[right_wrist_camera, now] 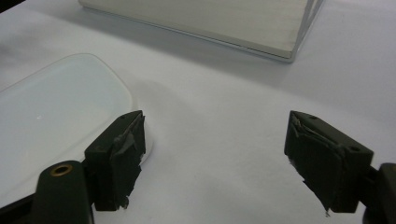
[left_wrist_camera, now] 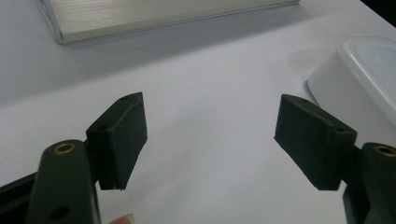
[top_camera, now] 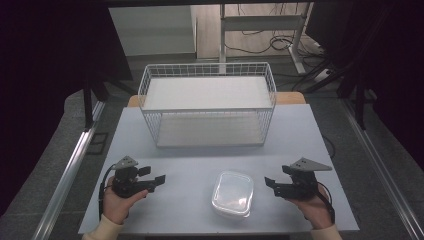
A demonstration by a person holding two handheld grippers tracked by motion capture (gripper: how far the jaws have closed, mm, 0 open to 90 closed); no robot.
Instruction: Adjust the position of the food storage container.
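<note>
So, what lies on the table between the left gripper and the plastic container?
Nothing: in the high view, the stretch of table between the left gripper and the plastic container is bare. The left gripper view shows the same bare surface.

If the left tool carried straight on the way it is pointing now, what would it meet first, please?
Probably the clear lidded container: the left tool points across the table toward it, jaws open, with bare tabletop between.
</note>
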